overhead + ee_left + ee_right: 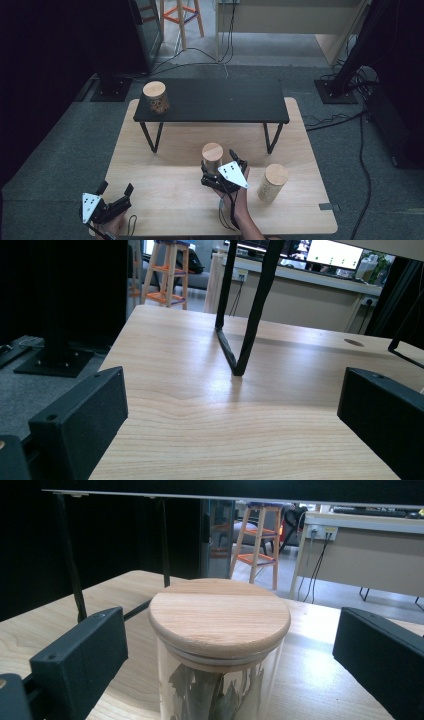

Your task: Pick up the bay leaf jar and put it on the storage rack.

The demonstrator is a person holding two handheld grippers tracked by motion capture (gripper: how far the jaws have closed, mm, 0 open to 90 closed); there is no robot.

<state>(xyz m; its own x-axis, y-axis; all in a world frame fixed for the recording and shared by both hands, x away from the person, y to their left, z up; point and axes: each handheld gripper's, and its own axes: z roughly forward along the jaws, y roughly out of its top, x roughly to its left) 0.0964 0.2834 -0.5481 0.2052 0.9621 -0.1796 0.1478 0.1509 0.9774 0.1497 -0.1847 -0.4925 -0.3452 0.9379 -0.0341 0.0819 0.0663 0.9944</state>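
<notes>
Wide wooden table [165, 200] underneath it all, with a black bench [220, 102] standing across its far half. On the bench's left end, a lidded jar [156, 98]. Near the table's right edge, a pale second jar [272, 183], well apart from the bench. Just in front of the bench's middle, out on the open table, a glass jar with a wooden lid [219, 645], dark leaves inside. Right gripper [220, 175] spread wide either side of that jar, jaws clear of the glass, gripping nothing. Down at the table's near left corner, left gripper [116, 196] parted wide too, holding nothing, bare wood between the jaws.
</notes>
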